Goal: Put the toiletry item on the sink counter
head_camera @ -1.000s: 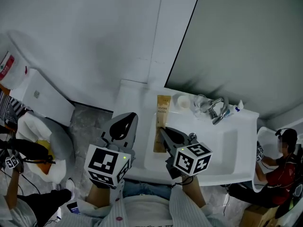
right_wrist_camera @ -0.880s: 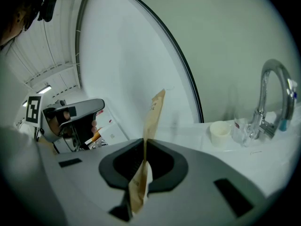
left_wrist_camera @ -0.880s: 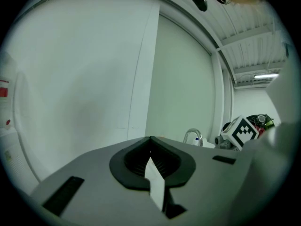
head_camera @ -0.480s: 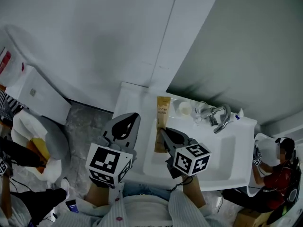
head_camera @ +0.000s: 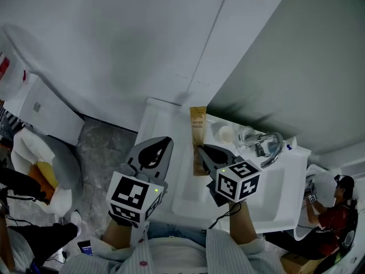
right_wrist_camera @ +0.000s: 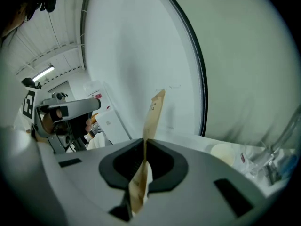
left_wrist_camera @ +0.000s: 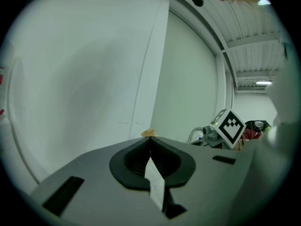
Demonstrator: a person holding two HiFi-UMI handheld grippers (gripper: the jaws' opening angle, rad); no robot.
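Right gripper [head_camera: 201, 150] [right_wrist_camera: 143, 142] clamped on flat tan toothbrush packet [head_camera: 198, 131] [right_wrist_camera: 153, 112]. The packet sticks forward past the jaw tips, above the white sink counter [head_camera: 157, 121]. Faucet [head_camera: 269, 144] to its right. Left gripper [head_camera: 155, 147] [left_wrist_camera: 150, 142] just left of it, jaws together, nothing held.

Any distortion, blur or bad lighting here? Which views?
Head view: sharp, dim even light, soft shadow behind the sink. Left gripper view: strong fisheye, black corners, right edge smeared. Right gripper view: same fisheye; packet fairly sharp, lower right corner blurred.
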